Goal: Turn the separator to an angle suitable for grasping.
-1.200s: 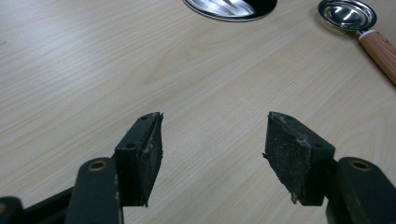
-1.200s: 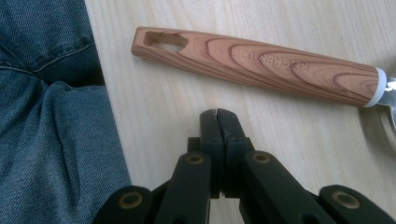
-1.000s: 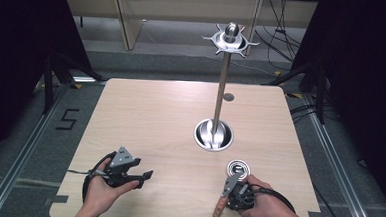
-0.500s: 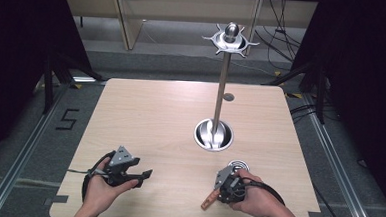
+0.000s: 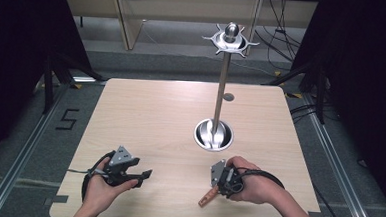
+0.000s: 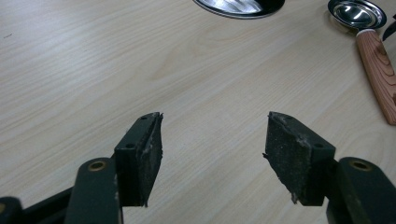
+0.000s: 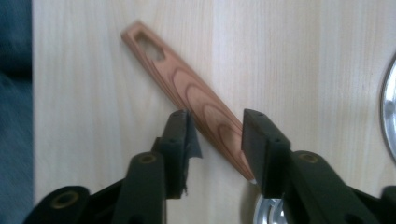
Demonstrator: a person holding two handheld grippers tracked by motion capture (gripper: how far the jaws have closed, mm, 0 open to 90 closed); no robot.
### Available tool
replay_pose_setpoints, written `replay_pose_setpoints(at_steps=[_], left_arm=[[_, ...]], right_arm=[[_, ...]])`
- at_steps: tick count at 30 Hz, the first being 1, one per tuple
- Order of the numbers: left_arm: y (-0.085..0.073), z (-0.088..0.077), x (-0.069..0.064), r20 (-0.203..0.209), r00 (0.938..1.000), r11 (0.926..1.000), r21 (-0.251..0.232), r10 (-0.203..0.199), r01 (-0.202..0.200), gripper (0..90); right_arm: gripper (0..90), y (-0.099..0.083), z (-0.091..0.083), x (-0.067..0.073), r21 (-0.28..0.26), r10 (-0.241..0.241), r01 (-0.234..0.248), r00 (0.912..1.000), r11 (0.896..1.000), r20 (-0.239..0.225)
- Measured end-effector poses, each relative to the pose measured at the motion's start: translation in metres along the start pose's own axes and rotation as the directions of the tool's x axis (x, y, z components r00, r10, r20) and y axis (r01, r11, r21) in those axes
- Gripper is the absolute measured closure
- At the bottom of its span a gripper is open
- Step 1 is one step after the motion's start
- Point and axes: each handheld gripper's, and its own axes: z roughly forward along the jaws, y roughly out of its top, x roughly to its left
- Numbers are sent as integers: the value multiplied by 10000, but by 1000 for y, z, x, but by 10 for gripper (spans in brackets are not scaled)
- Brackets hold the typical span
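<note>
Moved since one second back: right gripper [image 5: 216, 186] now turned to point near-left, down over the wooden handle [image 5: 207, 198] of the ladle [image 6: 369, 35]; left gripper [image 5: 140, 174] about where it was, near-left on the table [image 5: 150, 116].

Nearest, high view: both hands on the near edge, forearms cut off by the frame bottom. Right hand [image 5: 257, 184] covers most of its gripper and all of the ladle bowl; only the handle end pokes out toward the near-left.

Right gripper view: jaws straddle the handle [image 7: 196, 100], one pad [image 7: 186, 135] on each side, narrow gap, not clearly pinching; contact hard to make out, handle lying flat on the wood. Slotted hanging hole at the handle's end seen here, too small to tell from above. Sliver of bright metal at the bottom edge, cut off.

Left gripper view: jaws spread wide, nothing between them, bare table under. Same view gives the shiny ladle bowl and handle at top right, hidden from above.

Farther, right of centre: round steel base [image 5: 213, 134], cut off at the top of the left gripper view, upright pole [image 5: 222, 85], spiked hanger crown [image 5: 230, 39] at the top. Small grey disc [image 5: 228, 97] on the table beyond the base.
</note>
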Motion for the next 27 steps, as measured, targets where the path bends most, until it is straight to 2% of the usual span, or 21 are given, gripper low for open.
replay_pose_setpoints(at_steps=[1, 2, 3, 4, 5, 6, 8, 9, 10, 11, 14, 15, 16, 19, 20, 21, 22, 23, 24, 25, 27], left_arm=[[0, 0, 0, -15, 10000, 10000, 6, 3, -3, 361], [0, 0, 0, 35, 10000, 10000, -8, -6, 6, 360], [0, 0, 1, 40, 10000, 10000, -2, -11, 11, 360], [0, 0, 1, 40, 10000, 10000, -2, -11, 11, 360], [0, 1, 0, 43, 10000, 10000, 5, -25, 25, 360], [0, 1, 0, 45, 10000, 10000, 16, -21, 21, 360], [0, 1, 1, 90, 10000, 9998, 173, 11, -12, 359], [-1, 1, 0, 51, 10000, 9999, 109, 31, -31, 359], [-1, 2, -1, 31, 10000, 10000, 54, 0, 0, 359], [-1, 2, -1, 39, 10000, 10000, 59, 10, -10, 359], [-1, 1, -1, 30, 10000, 10000, 49, 3, -3, 359], [-1, 1, 0, 34, 10000, 10000, 51, 4, -5, 359], [-1, 2, -1, 56, 9999, 9999, -26, -102, 102, 358], [-1, 2, -2, 66, 9999, 9999, -11, -116, 116, 358], [-1, 2, -2, 58, 10000, 10000, 12, -72, 72, 359], [-1, 2, -2, 58, 10000, 10000, 12, -72, 72, 359], [-1, 2, -2, 63, 10000, 10000, 0, -56, 56, 359], [0, 2, -2, 66, 10000, 10000, 5, -54, 54, 359], [0, 2, -1, 76, 10000, 10000, 69, 28, -28, 358], [-1, 2, -1, 88, 10000, 10000, 73, 8, -9, 359], [-1, 2, -1, 117, 9999, 10000, 54, -10, 10, 359]], right_arm=[[584, 0, 2, 1, 129, 25, -23, 9999, 9999, -103], [565, 1, 3, -2, 216, -611, 613, 9981, 9979, -110], [542, 2, 6, -4, 250, -860, 864, 9962, 9959, -156], [542, 2, 6, -4, 250, -860, 864, 9962, 9959, -156], [535, 3, 7, -1, 271, -388, 394, 9990, 9989, -230], [527, 4, 7, -2, 480, -607, 615, 9980, 9970, -178], [511, 4, 11, 0, 720, -349, 375, 9987, 9967, -371], [505, 4, 14, -3, 505, -833, 853, 9957, 9951, -403], [505, 5, 17, -3, 393, -826, 844, 9956, 9957, -447], [495, 5, 19, -5, 334, -1151, 1166, 9923, 9926, -448], [511, 6, 23, -3, 357, -864, 881, 9952, 9955, -456], [539, 5, 23, -5, 536, -1102, 1123, 9931, 9922, -395], [569, 5, 22, -1, 954, -462, 518, 9971, 9941, -602], [603, 6, 22, -3, 1037, -730, 800, 9949, 9914, -689], [645, 5, 22, -2, 1189, -429, 521, 9960, 9915, -785], [645, 5, 22, -2, 1189, -429, 521, 9960, 9915, -785], [682, 6, 24, -7, 858, -1128, 1181, 9916, 9893, -641], [682, 6, 24, -7, 858, -1128, 1181, 9916, 9893, -641], [683, 5, 24, -6, 974, -535, 609, 9956, 9934, -765], [683, 5, 24, -8, 899, -927, 993, 9929, 9910, -745], [682, 5, 23, -7, 979, -901, 971, 9932, 9904, -735]])
